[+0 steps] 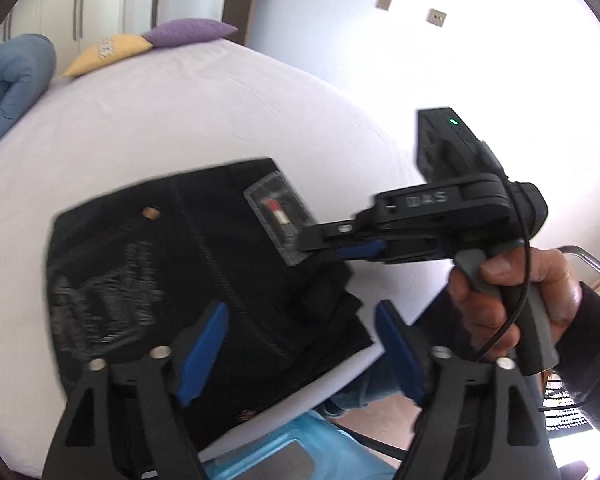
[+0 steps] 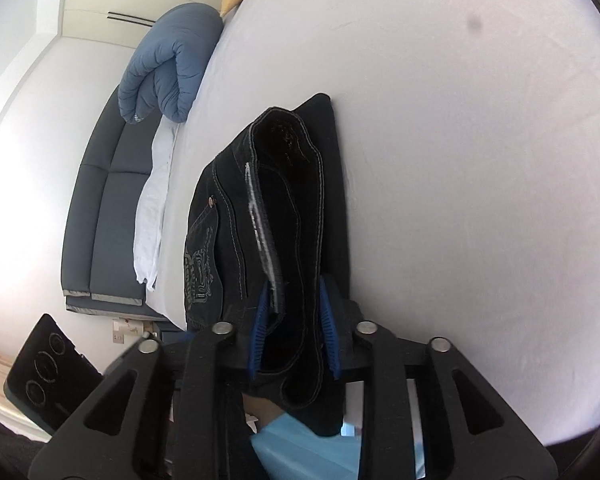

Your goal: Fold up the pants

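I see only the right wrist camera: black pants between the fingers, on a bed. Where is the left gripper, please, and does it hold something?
Observer: The left gripper is open, its fingers wide apart and gripping nothing. It hovers above the near part of the pants.
Operator: Is there something on top of the pants near my side?
Observer: Yes. A clear plastic label with a red mark lies flat on them, just beside the right gripper.
Operator: What is at the far end of the bed?
Observer: A purple pillow lies next to the yellow one.
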The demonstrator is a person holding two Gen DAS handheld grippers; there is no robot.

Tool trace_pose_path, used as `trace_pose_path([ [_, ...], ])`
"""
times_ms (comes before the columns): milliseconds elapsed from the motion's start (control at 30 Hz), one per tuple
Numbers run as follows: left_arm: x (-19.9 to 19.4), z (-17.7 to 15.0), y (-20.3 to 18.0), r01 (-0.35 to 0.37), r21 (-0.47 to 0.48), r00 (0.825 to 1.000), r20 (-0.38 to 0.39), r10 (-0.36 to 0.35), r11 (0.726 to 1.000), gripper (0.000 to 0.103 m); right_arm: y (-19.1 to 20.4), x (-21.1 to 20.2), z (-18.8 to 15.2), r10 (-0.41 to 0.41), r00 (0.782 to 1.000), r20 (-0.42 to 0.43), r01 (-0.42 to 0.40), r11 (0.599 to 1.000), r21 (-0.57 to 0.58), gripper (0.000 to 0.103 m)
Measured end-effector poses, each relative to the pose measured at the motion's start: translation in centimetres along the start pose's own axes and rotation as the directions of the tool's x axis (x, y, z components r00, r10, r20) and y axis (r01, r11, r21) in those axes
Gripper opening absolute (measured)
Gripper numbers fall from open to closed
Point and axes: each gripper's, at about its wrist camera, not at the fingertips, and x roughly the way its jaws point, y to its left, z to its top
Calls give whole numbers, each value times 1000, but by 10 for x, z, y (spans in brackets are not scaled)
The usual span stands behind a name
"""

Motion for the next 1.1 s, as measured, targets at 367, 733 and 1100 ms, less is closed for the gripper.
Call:
trace_pose_path([
  [367,-5,9,76,-247,-48,969,-45,245,968,88,50,-20,18,115,991,67,-109,991,-81,71],
  [733,44,-1,98,-276,-37,948,-179,265,961,81,3,21,-5,118,993,-16,-118,993,11,31],
  [1100,32,4,97,-288,-65,947,-167,274,955,81,24,-30,-16,-147,987,65,153,983,-104,49],
])
